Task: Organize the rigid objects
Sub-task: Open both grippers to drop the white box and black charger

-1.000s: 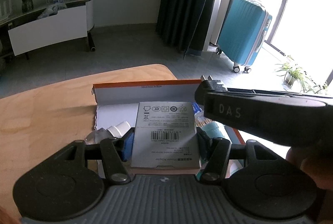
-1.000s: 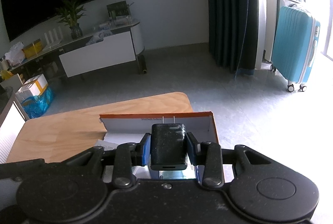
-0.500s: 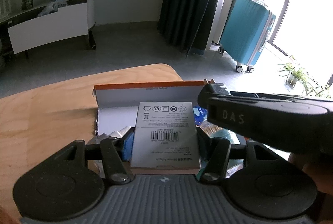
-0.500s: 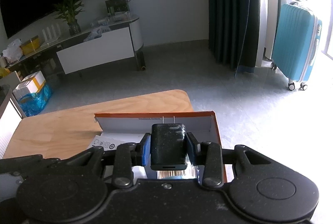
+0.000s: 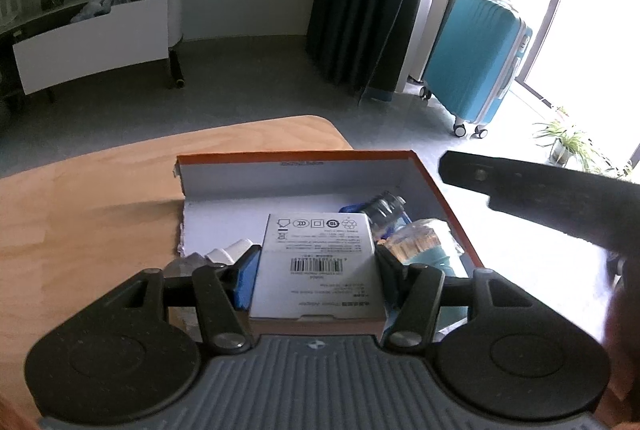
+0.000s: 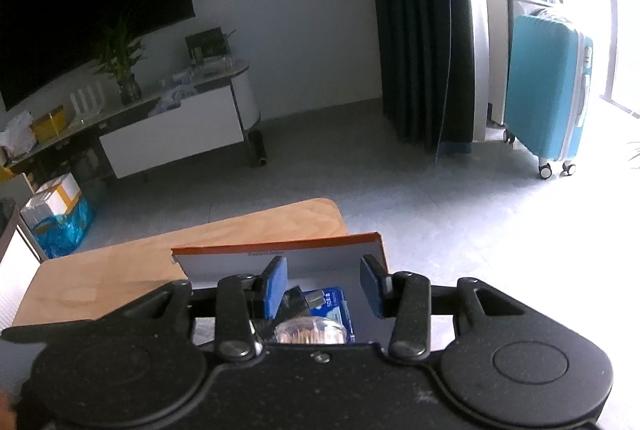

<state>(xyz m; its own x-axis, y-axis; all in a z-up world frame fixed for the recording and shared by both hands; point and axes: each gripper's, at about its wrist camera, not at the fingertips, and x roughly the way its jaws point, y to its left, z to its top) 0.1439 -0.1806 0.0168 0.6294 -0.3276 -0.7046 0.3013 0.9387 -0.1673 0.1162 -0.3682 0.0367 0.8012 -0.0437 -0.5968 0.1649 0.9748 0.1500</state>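
left wrist — left gripper (image 5: 316,262) clamps white box (image 5: 316,262) | right gripper (image 6: 324,282) opening, empty — box contents half-hidden

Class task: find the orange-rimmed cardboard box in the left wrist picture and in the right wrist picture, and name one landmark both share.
Left wrist: the orange-rimmed box sits centre, on the wooden table, behind the left gripper.
Right wrist: its far wall shows low centre, behind the right gripper's fingers.
Shared landmark: the teal suitcase, right of the dark curtain.

A white power-adapter carton (image 5: 316,266), barcode up, sits low centre above the orange-rimmed box (image 5: 440,198) holding a black adapter (image 6: 298,300) and a swab tub (image 6: 310,330).
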